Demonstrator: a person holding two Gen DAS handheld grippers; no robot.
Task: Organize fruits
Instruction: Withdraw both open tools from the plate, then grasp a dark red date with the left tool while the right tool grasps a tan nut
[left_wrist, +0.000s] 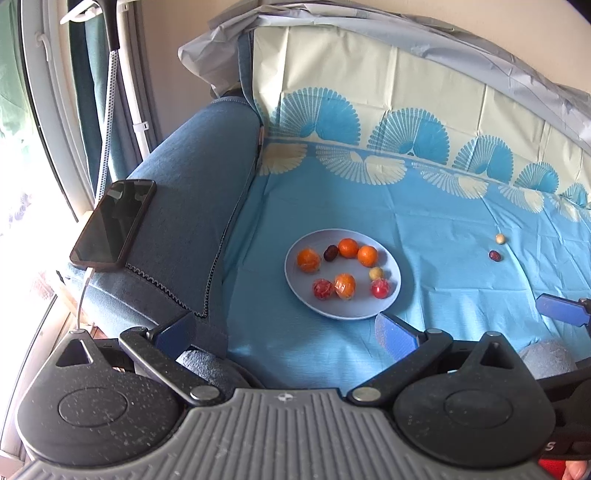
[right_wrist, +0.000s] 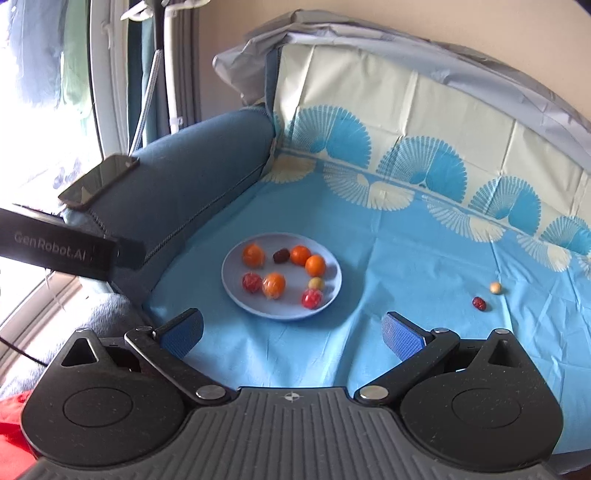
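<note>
A pale blue plate (left_wrist: 391, 295) (right_wrist: 236, 291) lies on the blue cloth and holds several oranges (left_wrist: 348, 247) (right_wrist: 315, 265), red fruits (left_wrist: 380, 288) (right_wrist: 312, 298), a dark date (left_wrist: 330, 253) (right_wrist: 281, 255) and a small yellow fruit (left_wrist: 376, 273) (right_wrist: 316, 283). To its right on the cloth lie a loose dark red date (left_wrist: 495, 255) (right_wrist: 479, 303) and a loose small yellow fruit (left_wrist: 500, 238) (right_wrist: 495, 287). My left gripper (left_wrist: 286, 332) is open and empty, near the plate's front edge. My right gripper (right_wrist: 291, 332) is open and empty, in front of the plate.
A blue sofa armrest (left_wrist: 192, 192) (right_wrist: 192, 184) stands left of the plate with a black phone (left_wrist: 114, 221) (right_wrist: 98, 181) on top. The cloth-covered backrest (left_wrist: 406, 92) rises behind. The left gripper's body (right_wrist: 66, 251) shows at the right wrist view's left.
</note>
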